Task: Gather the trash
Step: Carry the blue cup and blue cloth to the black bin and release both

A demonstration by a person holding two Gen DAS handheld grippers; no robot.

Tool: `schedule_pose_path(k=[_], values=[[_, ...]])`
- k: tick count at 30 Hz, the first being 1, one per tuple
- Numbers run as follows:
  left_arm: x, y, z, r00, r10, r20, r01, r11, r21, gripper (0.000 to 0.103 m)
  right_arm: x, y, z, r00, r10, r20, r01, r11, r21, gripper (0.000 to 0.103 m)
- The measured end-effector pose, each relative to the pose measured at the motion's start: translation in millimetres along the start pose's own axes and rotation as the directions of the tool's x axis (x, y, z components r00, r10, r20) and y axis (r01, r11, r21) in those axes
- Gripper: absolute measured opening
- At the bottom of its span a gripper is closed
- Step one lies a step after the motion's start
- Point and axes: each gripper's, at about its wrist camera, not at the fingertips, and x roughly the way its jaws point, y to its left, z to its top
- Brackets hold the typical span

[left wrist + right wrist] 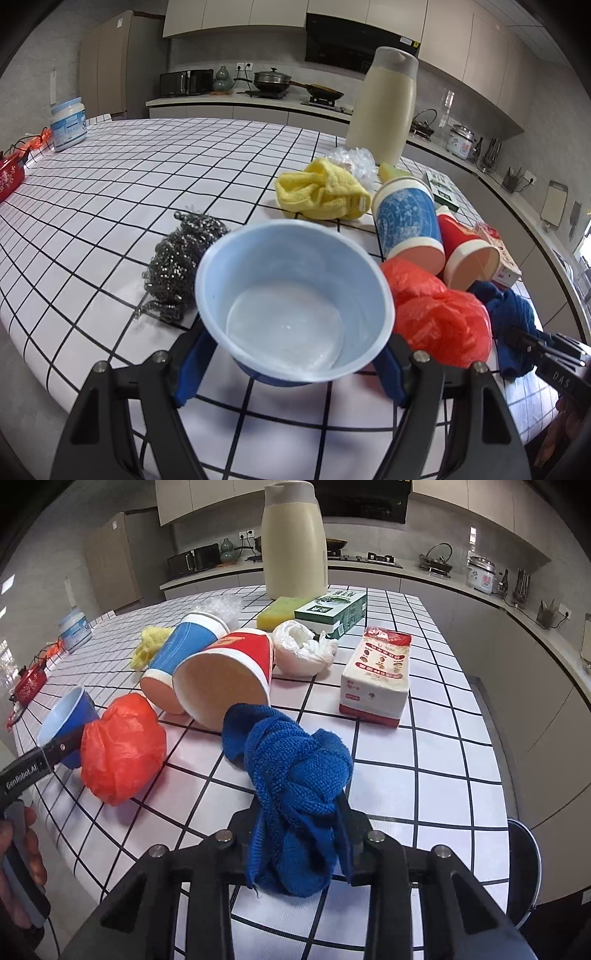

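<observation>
Trash clustered along desk (424, 757) near edge, within reach of both grippers. Left gripper (291, 363) tilted down, jaws straddling blue bowl (291, 299) low on its base, pads at its sides; firm clamp not certain. Right gripper (301, 843) angled down, jaws clenched on knotted blue cloth (295, 782), likely first pick. Red bag (122, 749) sits between bowl and cloth; blue cup (181, 657) and red cup (229, 672) lie tipped just behind.

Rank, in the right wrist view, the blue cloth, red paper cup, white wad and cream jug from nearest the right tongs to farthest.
1. Blue cloth, between the right tongs.
2. Red paper cup, just beyond, lying on its side.
3. White wad, behind the cup.
4. Cream jug, at the far edge.
</observation>
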Motion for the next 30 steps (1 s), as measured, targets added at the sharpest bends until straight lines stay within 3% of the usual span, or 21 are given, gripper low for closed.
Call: schedule_pose_path(k=[9,17,30], values=[[-21.9,-12.8,-6.9,1.000,0.023,0.017,-0.024,0.999,0.034,0.078,-23.8,-3.8,2.2,0.998,0.024,0.051,-0.024,1.000,0.009,0.029],[-58.5,-46.4,-7.1,0.995,0.035,0.090,-0.042,0.996,0.073,0.078,-56.0,-22.5,1.0,0.993,0.029,0.111,-0.032,0.999,0.026,0.029],[-81.0,-150.0,-23.2,0.993,-0.057,0.102,0.041,0.988,0.148,0.078,-117.8,-122.8,-20.5,0.990,-0.023,0.139,0.011,0.996,0.089,0.029]])
